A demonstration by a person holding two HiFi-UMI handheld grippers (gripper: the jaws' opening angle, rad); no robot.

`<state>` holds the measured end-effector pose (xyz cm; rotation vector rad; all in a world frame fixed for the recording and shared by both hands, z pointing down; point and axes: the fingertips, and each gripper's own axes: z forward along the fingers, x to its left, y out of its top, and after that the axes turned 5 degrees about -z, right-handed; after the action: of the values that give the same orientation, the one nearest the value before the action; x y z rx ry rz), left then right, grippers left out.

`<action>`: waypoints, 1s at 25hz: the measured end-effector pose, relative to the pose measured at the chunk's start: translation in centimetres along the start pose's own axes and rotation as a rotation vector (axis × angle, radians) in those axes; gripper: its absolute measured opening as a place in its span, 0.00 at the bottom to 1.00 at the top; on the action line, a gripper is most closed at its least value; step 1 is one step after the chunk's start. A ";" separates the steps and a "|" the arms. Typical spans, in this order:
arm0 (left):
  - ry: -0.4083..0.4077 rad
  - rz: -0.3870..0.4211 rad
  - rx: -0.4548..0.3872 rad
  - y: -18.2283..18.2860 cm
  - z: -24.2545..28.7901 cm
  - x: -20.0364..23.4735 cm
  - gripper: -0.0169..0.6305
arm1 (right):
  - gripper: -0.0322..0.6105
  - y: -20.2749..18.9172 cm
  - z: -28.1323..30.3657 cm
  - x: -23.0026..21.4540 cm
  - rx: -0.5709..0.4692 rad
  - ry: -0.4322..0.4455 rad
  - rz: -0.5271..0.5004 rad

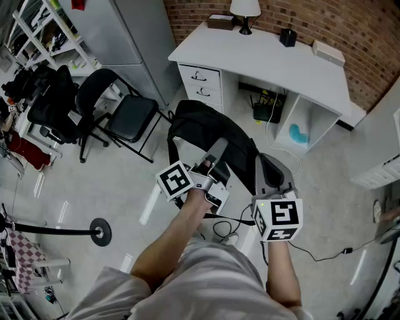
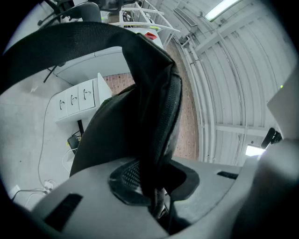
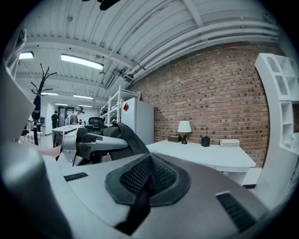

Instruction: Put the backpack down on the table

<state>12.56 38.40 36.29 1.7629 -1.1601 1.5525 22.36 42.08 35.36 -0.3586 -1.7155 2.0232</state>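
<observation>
A black backpack [image 1: 206,128] hangs in the air in front of me, short of the white table [image 1: 269,59]. My left gripper [image 1: 215,156] is shut on one of its padded shoulder straps [image 2: 154,116], which rises from between the pads [image 2: 126,179] and fills the left gripper view. My right gripper [image 1: 275,178] is shut on a thin black strap [image 3: 140,200] that runs out from between its jaws. In the right gripper view the backpack [image 3: 124,135] and the left gripper [image 3: 93,142] show to the left, with the table [image 3: 205,154] beyond.
On the table stand a lamp [image 1: 245,9], a brown box [image 1: 220,22], a small black box [image 1: 287,37] and a white box [image 1: 328,53]. A black chair [image 1: 122,112] stands to the left. Cables lie on the floor, and a post base [image 1: 100,231] sits near my left.
</observation>
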 end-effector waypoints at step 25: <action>0.001 -0.051 -0.025 6.0 5.3 2.7 0.10 | 0.05 0.9 7.5 -2.9 -0.011 -0.025 -0.026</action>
<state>10.19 30.32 36.82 1.7619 -1.1211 1.5031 21.11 34.04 35.61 -0.3143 -1.7382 2.0090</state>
